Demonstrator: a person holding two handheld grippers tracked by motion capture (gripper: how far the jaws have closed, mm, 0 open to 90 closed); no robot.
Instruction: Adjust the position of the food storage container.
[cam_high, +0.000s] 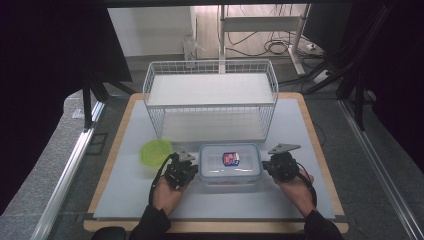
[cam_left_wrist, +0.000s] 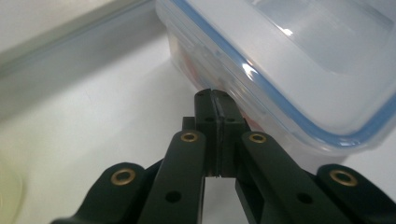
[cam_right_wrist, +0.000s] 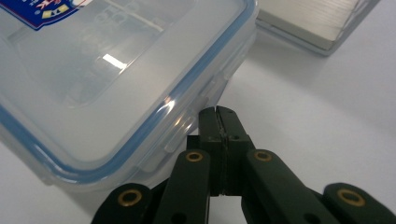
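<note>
Both closed fingers (cam_left_wrist: 215, 100) flanking lidded container (cam_high: 230, 162).

A wood-edged table (cam_high: 320, 150) with a pale grey top carries a white wire rack (cam_high: 210, 97) at its far middle. Just in front of the rack lies a clear lidded container (cam_high: 230, 167), and a green bowl (cam_high: 155, 151) sits near the rack's front left corner.

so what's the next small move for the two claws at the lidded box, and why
Probably press both shut claws inward against the clear plastic box with the blue-sealed lid. The left claw sits at its left side and the right claw by its side latch, flanking the box, so squeezing could let them lift it.
</note>
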